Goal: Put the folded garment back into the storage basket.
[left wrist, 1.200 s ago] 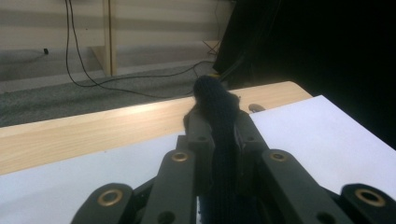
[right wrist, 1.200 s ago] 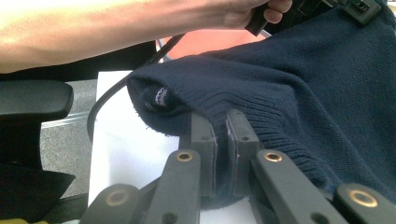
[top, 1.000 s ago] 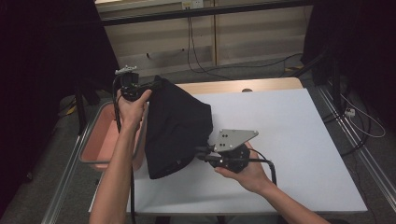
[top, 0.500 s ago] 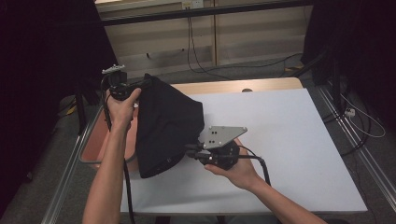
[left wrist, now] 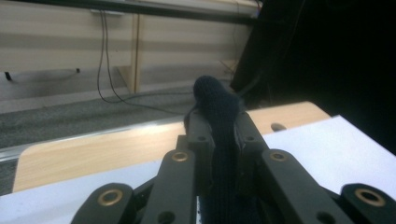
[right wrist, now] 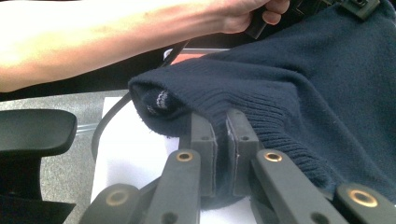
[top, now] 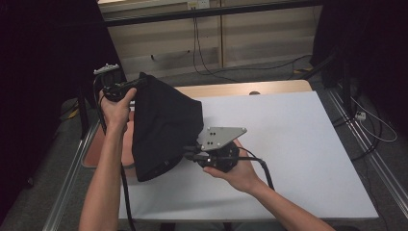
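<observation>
Both my claws pinch the dark sweater and hold it up over the left part of the bench.

From the high view, my left claw [top: 137, 84] grips the top corner of the sweater [top: 163, 127], raised near the bench's [top: 298, 144] left edge, while my right claw [top: 190, 151] grips its lower right hem; the cloth hangs between them, its bottom close to the white top, above a reddish tray [top: 96, 151] at the side. In the left gripper view, my left claw [left wrist: 219, 135] is pressed together on a thin fold of the sweater [left wrist: 217, 100] that sticks up past the tips. In the right gripper view, my right claw [right wrist: 219, 135] clamps the ribbed hem of the sweater [right wrist: 299, 79], with my other hand [right wrist: 247, 11] above.
</observation>
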`<action>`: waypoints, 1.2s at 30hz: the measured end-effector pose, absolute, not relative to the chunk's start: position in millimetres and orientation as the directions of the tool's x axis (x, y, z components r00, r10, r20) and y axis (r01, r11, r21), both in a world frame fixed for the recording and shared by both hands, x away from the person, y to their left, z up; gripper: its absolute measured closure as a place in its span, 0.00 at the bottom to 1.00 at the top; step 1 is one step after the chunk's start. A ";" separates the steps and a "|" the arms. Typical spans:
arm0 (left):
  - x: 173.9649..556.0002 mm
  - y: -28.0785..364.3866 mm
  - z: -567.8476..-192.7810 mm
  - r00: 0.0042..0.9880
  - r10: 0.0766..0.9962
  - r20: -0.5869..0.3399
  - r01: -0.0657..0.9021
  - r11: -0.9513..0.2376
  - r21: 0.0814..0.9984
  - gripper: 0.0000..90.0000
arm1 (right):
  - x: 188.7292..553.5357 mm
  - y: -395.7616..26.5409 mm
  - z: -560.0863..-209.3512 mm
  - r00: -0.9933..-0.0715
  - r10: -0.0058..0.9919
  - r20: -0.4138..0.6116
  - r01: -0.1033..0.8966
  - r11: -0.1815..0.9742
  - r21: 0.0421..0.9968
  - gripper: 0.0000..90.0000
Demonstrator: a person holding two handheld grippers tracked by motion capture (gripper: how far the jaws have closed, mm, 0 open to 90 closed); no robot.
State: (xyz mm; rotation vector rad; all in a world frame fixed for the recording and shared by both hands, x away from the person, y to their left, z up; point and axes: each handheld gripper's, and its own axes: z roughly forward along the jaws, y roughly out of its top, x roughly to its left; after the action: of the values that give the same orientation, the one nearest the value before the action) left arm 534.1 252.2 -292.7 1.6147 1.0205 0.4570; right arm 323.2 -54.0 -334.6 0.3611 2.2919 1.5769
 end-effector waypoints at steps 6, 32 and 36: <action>534.5 258.9 -287.0 0.544 0.810 -0.221 0.375 0.001 0.927 0.90 | 324.3 -45.1 -331.0 -0.916 0.379 -0.133 0.010 0.352 0.936 0.93; 547.0 295.5 -279.1 0.486 0.841 -0.236 0.358 0.055 0.932 0.90 | 341.5 -9.4 -318.5 -0.938 0.323 -0.127 -0.012 0.334 0.942 0.93; 549.3 297.4 -280.0 0.479 0.841 -0.251 0.369 0.066 0.927 0.90 | 344.8 -5.7 -316.2 -0.942 0.313 -0.124 -0.015 0.328 0.945 0.93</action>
State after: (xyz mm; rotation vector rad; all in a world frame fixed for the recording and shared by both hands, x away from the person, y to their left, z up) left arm 549.3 297.4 -280.0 1.5309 1.0961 0.4939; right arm 344.8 -5.7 -316.2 0.2679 2.3124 1.6504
